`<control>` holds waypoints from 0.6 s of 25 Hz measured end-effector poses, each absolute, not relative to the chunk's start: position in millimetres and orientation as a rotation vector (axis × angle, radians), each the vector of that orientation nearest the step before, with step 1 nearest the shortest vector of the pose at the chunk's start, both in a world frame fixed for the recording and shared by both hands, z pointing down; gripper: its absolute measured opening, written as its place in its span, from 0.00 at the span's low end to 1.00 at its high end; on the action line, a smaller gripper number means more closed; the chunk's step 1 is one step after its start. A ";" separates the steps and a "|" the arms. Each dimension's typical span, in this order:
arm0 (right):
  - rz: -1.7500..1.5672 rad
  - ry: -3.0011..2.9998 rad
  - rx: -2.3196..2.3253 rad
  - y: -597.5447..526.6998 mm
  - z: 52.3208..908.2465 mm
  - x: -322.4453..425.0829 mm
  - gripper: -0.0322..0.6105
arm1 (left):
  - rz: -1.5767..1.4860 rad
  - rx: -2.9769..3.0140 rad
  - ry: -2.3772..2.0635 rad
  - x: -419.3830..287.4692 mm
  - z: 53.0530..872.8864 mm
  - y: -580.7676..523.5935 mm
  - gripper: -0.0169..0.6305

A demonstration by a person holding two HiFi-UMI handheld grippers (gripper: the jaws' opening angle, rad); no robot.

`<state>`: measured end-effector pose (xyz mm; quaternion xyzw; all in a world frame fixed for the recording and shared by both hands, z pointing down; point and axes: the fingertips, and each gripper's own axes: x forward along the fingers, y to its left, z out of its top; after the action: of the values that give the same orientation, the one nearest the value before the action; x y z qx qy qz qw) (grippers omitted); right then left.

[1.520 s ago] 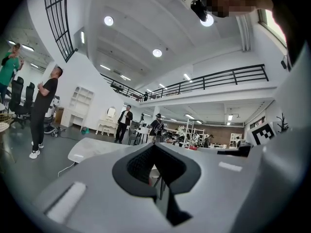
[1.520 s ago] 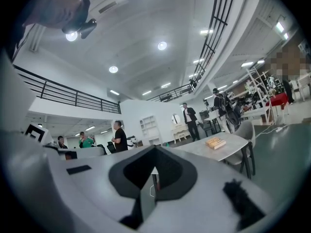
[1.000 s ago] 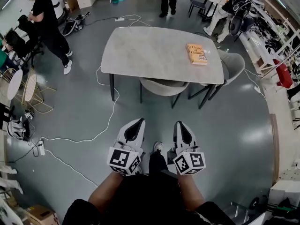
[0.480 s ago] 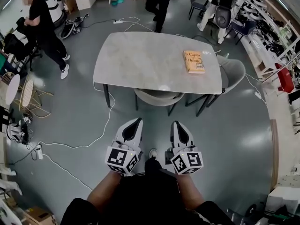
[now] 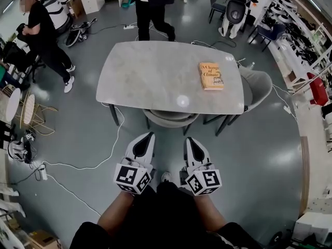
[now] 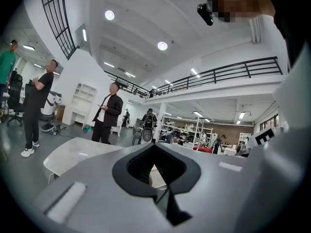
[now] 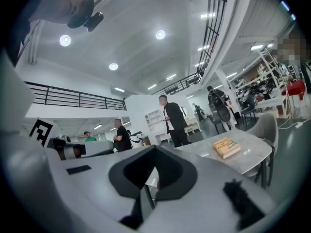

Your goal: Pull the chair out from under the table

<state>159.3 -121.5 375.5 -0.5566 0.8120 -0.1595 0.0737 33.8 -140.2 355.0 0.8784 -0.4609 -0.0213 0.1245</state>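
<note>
Grey floor (image 5: pixel 78 113) spreads through a busy open hall. A white cable (image 5: pixel 111 139) trails across it, a person in black (image 5: pixel 44 32) stands at the left, and another walker (image 5: pixel 153 7) is beyond the far edge of the furniture. At the centre stands the pale, stone-look worktop (image 5: pixel 150 71), carrying 1 tan book (image 5: pixel 211 75) toward its right end. The chair (image 5: pixel 170 119) to be pulled is tucked under the near long edge, with only the curved top of its backrest and 2 dark legs showing. A 2nd chair (image 5: pixel 258 82) sits at the right short end.

The left gripper (image 5: pixel 147 137) and the right gripper (image 5: pixel 189 140) are held side by side and level, pointing at that near edge. Both pairs of fingers are pressed together with nothing between them, as each gripper view shows.

The reach turns on this: the chair lies straight ahead of both grippers, close beyond the fingertips but not touching them. Its backrest rim runs crosswise, parallel to the worktop's edge, and spans roughly the width of the 2 grippers together. Neither hand looks clearly nearer, so I judge a 2-handed hold on the rim is likely. The fingers would need to spread first.
</note>
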 end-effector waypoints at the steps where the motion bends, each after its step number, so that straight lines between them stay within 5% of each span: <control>1: -0.485 2.444 -1.663 -125.7 376.7 162.2 0.07 | -0.067 2.555 -1.346 37.5 355.2 -143.6 0.04; 15: -0.547 2.471 -1.692 -186.5 396.6 165.5 0.07 | -0.048 2.498 -1.364 37.1 372.3 -208.4 0.04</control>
<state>165.5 -186.5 396.6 -0.5551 0.8107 -0.1795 0.0487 37.1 -208.4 372.3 0.8681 -0.4740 -0.0166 0.1468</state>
